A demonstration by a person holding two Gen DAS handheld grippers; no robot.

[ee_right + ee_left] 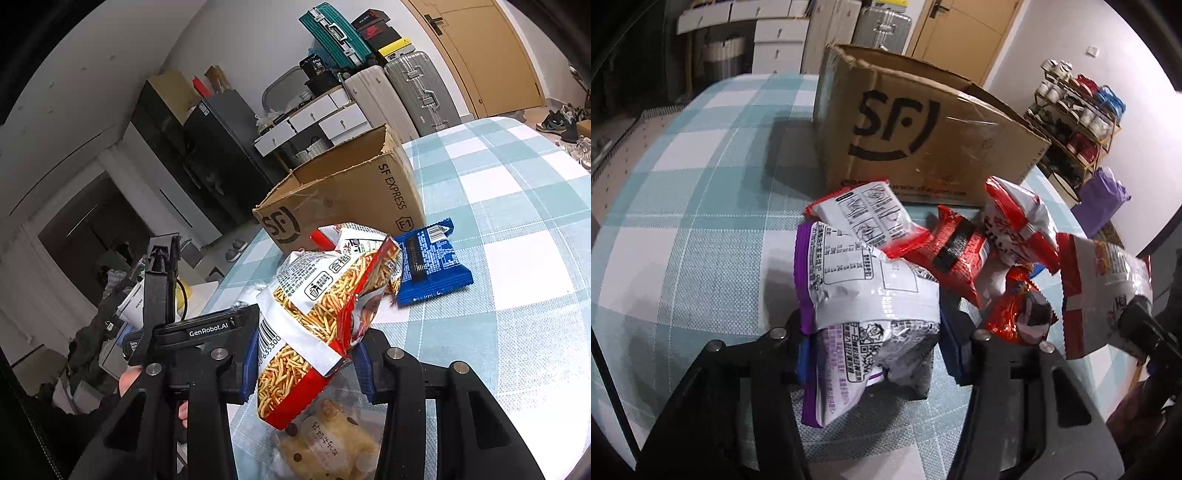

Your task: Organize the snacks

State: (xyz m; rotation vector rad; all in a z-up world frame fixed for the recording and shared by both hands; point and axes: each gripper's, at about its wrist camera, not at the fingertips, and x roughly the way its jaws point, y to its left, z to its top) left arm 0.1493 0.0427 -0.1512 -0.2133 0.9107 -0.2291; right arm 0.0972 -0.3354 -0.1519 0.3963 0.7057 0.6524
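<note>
My left gripper [877, 350] is shut on a white packet with purple edges [864, 295], its blue pads pressing both sides of it just above the checked tablecloth [701, 192]. Behind it lies a heap of red and white snack packets [956, 258], in front of an open cardboard box marked SF [923, 140]. My right gripper [306, 365] is shut on a red and white packet of thin fried sticks [314, 306], held up off the table. A blue packet [428, 266] lies flat beside the box [351, 192]. A clear bag of pastry [325, 443] lies under the right gripper.
A wire rack of cups [1078, 122] and a purple bag [1104, 199] stand past the table's right side. Suitcases [417, 92], white drawers [332, 118] and a door lie beyond the box. The tablecloth to the left of the box is bare.
</note>
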